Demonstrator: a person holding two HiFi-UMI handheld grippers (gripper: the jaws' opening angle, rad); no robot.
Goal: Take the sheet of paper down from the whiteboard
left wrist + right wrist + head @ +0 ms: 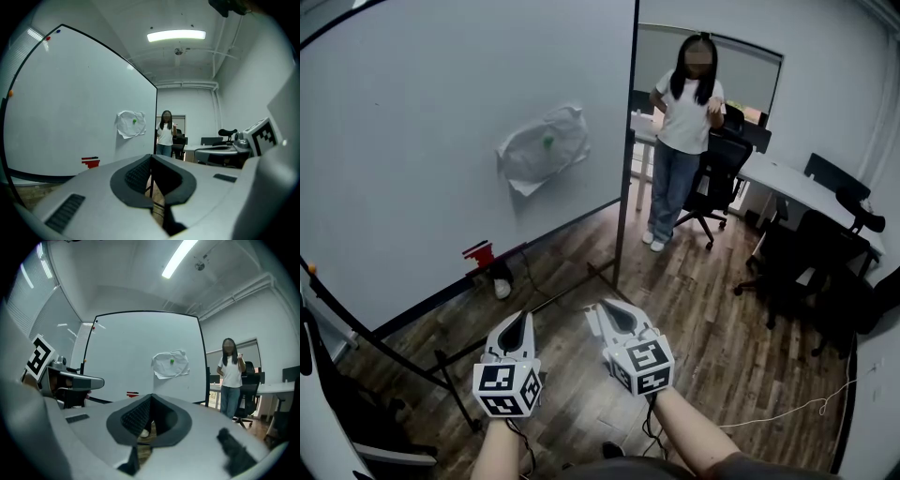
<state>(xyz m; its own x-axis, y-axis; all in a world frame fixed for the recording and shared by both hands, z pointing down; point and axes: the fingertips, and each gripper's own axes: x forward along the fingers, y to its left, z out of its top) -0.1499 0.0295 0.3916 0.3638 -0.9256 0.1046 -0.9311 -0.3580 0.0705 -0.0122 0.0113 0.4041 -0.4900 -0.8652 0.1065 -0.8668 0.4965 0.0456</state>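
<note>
While the crumpled sheet of paper point(542, 147) hangs pinned by a green magnet point(548, 142) near the right edge of the whiteboard point(403, 169), I hold both grippers low and well short of it, over the wood floor point(712, 328). My left gripper point(518, 319) has its jaws together on nothing. My right gripper point(612, 311) is likewise closed and empty. Past the board's edge a person point(682, 141) stands by an office chair point(719, 173).
</note>
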